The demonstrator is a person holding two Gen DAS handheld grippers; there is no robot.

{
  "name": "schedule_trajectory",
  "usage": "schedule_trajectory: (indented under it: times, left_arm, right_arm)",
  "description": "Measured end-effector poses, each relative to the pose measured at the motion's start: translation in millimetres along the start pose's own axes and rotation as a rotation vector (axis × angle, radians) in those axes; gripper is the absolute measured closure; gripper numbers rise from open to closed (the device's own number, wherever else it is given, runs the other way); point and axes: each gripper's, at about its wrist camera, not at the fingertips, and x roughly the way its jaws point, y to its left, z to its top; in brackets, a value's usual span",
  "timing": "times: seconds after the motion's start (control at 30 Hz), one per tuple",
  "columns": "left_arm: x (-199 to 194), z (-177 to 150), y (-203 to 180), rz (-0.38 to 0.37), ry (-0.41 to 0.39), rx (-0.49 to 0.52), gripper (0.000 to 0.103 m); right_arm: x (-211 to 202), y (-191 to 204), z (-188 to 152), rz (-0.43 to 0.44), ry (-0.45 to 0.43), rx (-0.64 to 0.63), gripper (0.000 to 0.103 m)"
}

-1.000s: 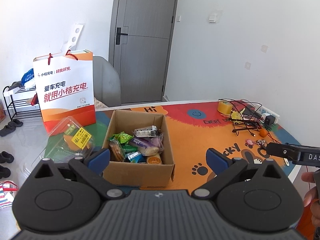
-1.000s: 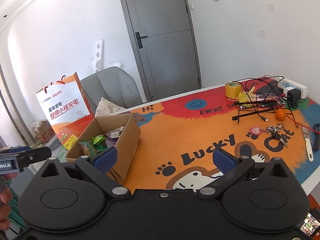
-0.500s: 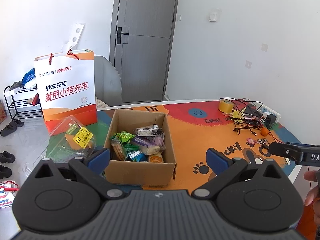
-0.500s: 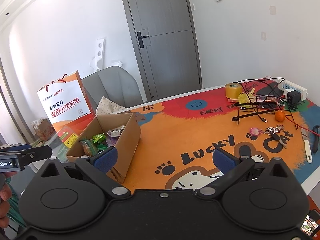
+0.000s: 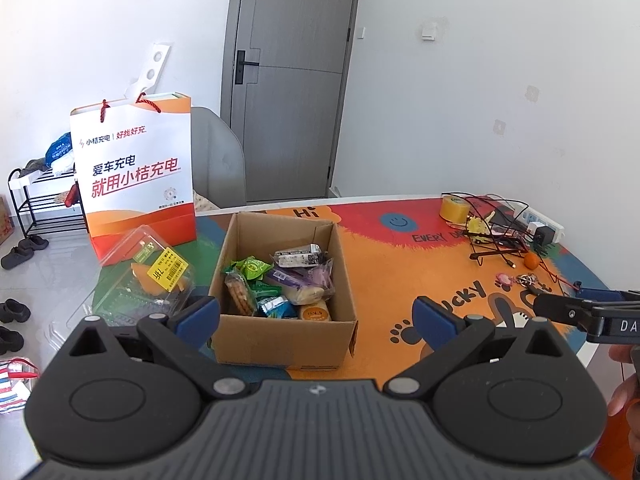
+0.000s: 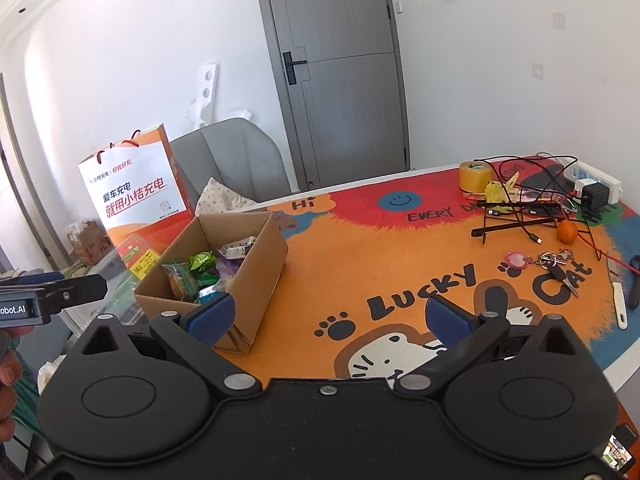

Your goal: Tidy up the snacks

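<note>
Cardboard box (image 5: 285, 332) holding snacks (image 5: 276, 284); left gripper (image 5: 316, 316) and right gripper (image 6: 328, 318) are hovering, jaws spread, empty; reaching in likely comes next.

Count: one cardboard box (image 5: 280, 340) of snack packets (image 5: 280, 284), number uncertain, at least six. One clear clamshell pack (image 5: 154, 276). One paper bag (image 5: 134, 172). One tape roll (image 5: 454, 208). One orange fruit (image 5: 531, 260). Two tools: left tool (image 5: 316, 316), right tool (image 6: 328, 318).
</note>
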Motion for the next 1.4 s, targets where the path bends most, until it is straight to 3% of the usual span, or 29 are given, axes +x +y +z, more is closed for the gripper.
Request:
schedule_trajectory:
  times: [1.4]
  left_arm:
    - [3.9, -4.1, -4.8, 0.001, 0.008, 0.025, 0.001]
  right_arm:
    - [0.6, -1.1, -0.3, -0.006, -0.006, -0.001, 0.0]
